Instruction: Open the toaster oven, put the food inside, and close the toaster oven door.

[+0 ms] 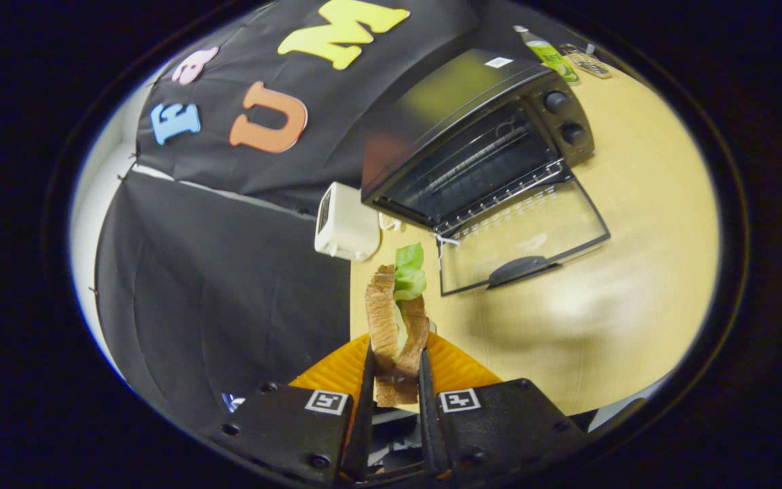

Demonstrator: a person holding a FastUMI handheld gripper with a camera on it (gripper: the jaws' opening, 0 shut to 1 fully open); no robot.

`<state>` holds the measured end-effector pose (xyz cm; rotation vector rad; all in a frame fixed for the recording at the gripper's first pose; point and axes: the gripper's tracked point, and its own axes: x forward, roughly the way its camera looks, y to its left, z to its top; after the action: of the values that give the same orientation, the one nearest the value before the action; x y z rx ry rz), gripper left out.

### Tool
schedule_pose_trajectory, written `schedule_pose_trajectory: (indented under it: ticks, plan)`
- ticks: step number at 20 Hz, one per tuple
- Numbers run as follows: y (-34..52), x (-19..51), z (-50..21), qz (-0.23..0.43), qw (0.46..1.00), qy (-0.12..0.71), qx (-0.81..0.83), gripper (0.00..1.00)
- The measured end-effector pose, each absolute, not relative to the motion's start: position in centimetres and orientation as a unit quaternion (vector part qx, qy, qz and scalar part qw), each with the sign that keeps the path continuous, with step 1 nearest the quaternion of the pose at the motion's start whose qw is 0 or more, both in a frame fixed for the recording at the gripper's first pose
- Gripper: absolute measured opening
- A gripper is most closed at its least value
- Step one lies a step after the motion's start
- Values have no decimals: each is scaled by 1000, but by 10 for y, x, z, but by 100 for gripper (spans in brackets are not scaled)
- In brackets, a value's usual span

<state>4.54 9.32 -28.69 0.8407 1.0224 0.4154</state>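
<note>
Pinching one sandwich (pixel 396 326) between both fingers, the gripper (pixel 396 380) holds it on edge, two toasted slices with lettuce sticking out past the fingertips. Sandwich's lower end is hidden between the fingers; can't make out any filling other than the lettuce. Under the sandwich, an orange ridged plate (pixel 459 367), mostly covered by the gripper body and the sandwich, so its full shape is unclear.

Beyond the fingers and to the right: one toaster oven (pixel 479 136), door (pixel 527 238) dropped fully open and lying flat toward the gripper, handle on its near edge. Wire rack (pixel 499 190) visible inside; the deeper interior is dark and hard to read. Two knobs (pixel 564 117) on its right panel.

Just ahead, left of the oven: one white slot toaster (pixel 345 224), at the table (pixel 635 224) edge. Small white bits between it and the oven, too small to tell.

Far beyond the oven: one green-labelled bottle (pixel 548 54) and a flat object beside it, distorted, unidentifiable.
</note>
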Motion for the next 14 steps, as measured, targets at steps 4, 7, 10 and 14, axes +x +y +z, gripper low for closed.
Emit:
schedule_pose_trajectory:
  ticks: [4, 7, 10, 14]
  plan:
    - [75, 87, -296, 157, 777, 419, 443, 36]
    - [60, 123, -302, 130, 781, 375, 482, 36]
    - [52, 150, -326, 96, 766, 356, 527, 36]
    - [48, 190, -342, 71, 753, 299, 582, 35]
